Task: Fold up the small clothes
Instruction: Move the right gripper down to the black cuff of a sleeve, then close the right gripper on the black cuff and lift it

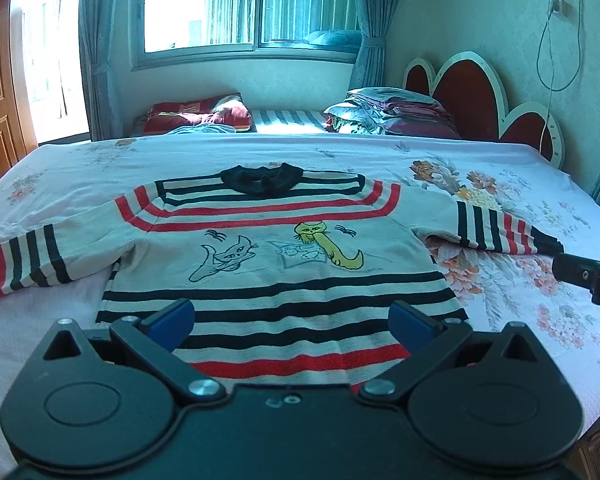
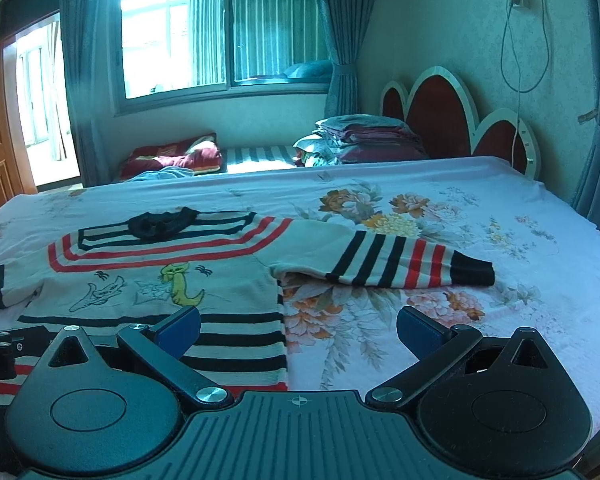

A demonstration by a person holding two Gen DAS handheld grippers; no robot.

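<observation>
Step in hand: the start of the fold, as I judge it; the sweater [image 1: 276, 252] lies spread flat and face up, with no fold made in it yet.
Left tongs [image 1: 291, 316]: apart and empty, hovering over the hem [image 1: 296, 364] at the near edge of the bed.
Right tongs [image 2: 299, 326]: apart and empty, off the sweater's right side, over the floral bedsheet [image 2: 440, 208] near the hem's right corner.
Next move: probably each pair of tongs must reach out to a sleeve cuff and close on it, then carry it in across the chest; the knit looks soft and thick, so a shallow pinch may slip.
Right sleeve [image 2: 384, 260]: stretched out sideways, its black cuff well apart from the body.
Left sleeve [image 1: 20, 264]: likewise spread, running off toward the bed's left edge.
Look: cream knit with black and red stripes, black collar [image 1: 260, 178], cats drawn across the chest.
Where: near side of the bed, collar pointing to the window.
</observation>
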